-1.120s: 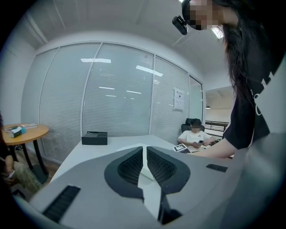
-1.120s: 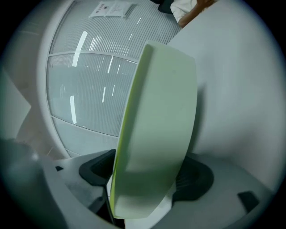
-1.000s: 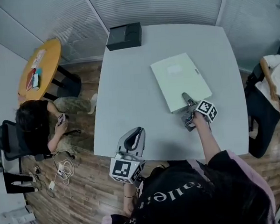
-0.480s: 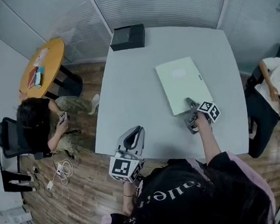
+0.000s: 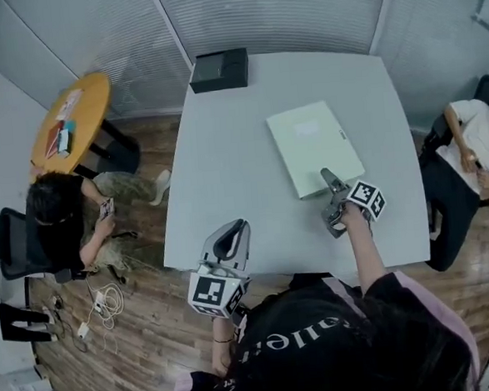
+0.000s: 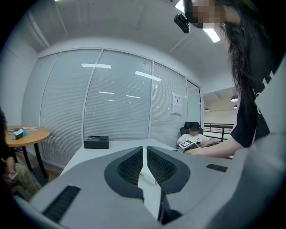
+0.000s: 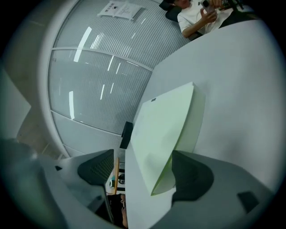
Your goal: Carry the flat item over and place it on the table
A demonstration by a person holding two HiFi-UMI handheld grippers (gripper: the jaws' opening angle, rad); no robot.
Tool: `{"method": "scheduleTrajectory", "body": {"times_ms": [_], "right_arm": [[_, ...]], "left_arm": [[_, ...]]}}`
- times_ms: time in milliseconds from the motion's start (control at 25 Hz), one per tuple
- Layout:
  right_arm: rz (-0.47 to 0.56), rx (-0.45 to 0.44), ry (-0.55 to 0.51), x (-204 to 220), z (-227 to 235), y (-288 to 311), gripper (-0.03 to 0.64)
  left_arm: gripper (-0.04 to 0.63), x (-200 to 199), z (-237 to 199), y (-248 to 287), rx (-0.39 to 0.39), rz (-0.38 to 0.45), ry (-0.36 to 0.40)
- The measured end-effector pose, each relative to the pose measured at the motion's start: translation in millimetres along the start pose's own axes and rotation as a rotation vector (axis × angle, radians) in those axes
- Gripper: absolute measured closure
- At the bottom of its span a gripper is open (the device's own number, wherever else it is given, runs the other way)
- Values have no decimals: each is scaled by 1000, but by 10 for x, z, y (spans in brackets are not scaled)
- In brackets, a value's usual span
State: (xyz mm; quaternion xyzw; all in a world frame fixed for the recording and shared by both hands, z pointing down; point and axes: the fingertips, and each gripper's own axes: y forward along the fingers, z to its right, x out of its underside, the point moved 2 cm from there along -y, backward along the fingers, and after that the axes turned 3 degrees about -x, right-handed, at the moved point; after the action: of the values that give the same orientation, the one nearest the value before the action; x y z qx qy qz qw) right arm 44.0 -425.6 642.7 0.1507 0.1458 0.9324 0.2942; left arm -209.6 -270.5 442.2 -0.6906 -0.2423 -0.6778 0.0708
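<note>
A: Left tongs?
B: Nearest, over the worktop's near edge. Jaws together, nothing between, well apart from the item.
A: Right tongs?
B: Jaws spread wide, pads off. The near corner of the pale green folder sits between them.
A: Folder?
B: Flat on the worktop, directly ahead of the right tongs, long axis running away from the person. Looks placed; backing straight off should clear it.

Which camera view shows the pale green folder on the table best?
The head view: the whole folder lies flat on the table. The right gripper view shows it closer but distorted, its near corner between open jaws. The left gripper view shows at most a pale sliver.
</note>
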Motion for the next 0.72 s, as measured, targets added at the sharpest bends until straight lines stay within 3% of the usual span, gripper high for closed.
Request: {"method": "scheduleTrajectory", "body": {"times_ms": [400, 720], "right_arm": [[-77, -323, -158, 354, -745, -566, 210], [-122, -529, -401, 823, -1344, -1091, 225]], "left_arm": [[551, 26, 162, -198, 52, 19, 12], [551, 84, 304, -431, 101, 30, 24]]}}
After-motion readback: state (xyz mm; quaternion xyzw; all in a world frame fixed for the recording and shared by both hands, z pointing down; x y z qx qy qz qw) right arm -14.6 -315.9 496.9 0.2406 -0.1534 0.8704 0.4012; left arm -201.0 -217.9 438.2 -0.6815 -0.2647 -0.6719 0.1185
